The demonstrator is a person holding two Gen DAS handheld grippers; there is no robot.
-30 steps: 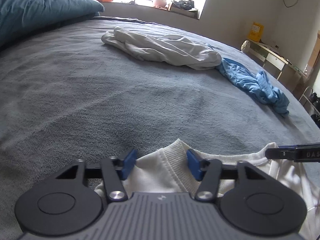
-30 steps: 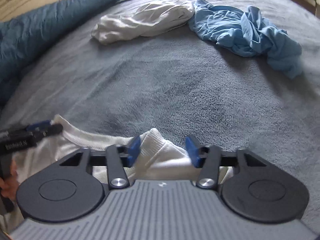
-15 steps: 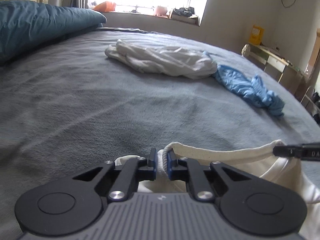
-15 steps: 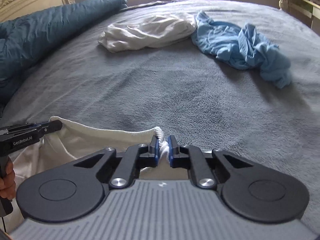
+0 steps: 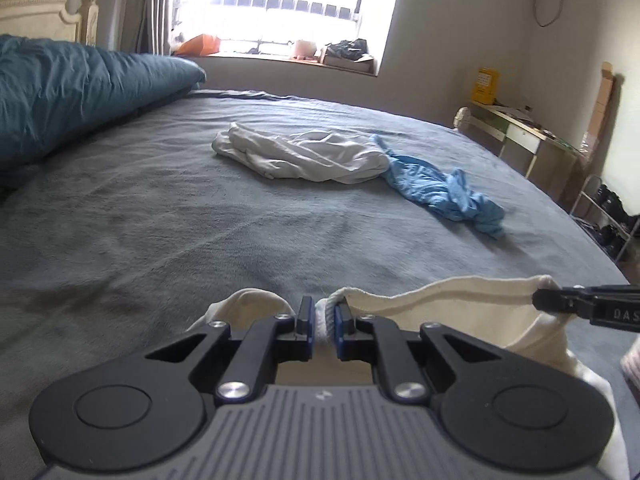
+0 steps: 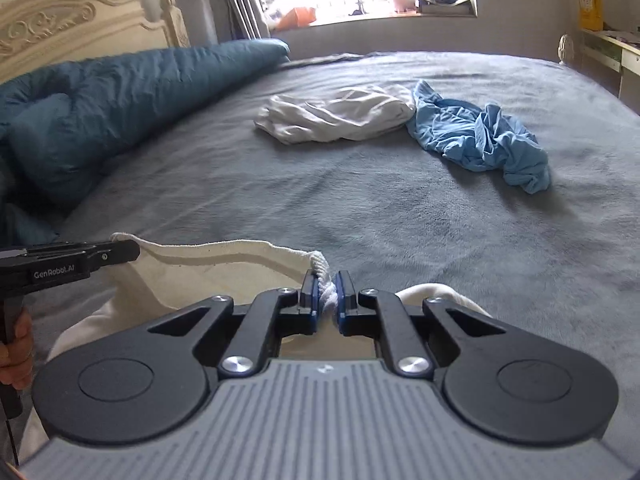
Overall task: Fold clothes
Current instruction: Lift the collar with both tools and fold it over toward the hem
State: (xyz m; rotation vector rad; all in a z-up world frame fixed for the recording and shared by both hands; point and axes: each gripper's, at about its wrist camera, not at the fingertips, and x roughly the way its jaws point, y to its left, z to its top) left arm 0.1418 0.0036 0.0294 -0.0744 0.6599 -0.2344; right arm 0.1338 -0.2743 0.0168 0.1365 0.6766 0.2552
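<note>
A cream white garment (image 5: pixel 440 300) hangs lifted off the grey bed (image 5: pixel 200 240), stretched between both grippers by its top edge. In the left wrist view my left gripper (image 5: pixel 323 316) is shut on a ribbed corner of that edge. The right gripper (image 5: pixel 538 300) pinches the far corner at the frame's right. In the right wrist view my right gripper (image 6: pixel 327 292) is shut on the ribbed edge of the garment (image 6: pixel 208 272). The left gripper (image 6: pixel 134 250) grips the other corner, with a hand (image 6: pixel 16 352) on its handle. The lower part of the garment is hidden behind the grippers.
A crumpled white garment (image 5: pixel 304 156) and a bunched blue one (image 5: pixel 440 188) lie side by side further up the bed. A teal duvet (image 5: pixel 80 88) is piled along the left by the headboard (image 6: pixel 60 32). A desk (image 5: pixel 520 136) and shoe rack (image 5: pixel 608 216) stand beyond the right edge.
Both grippers closed on the cream garment's ribbed edge, then rose and pulled back, lifting it off the bed. The edge now hangs taut between them.
</note>
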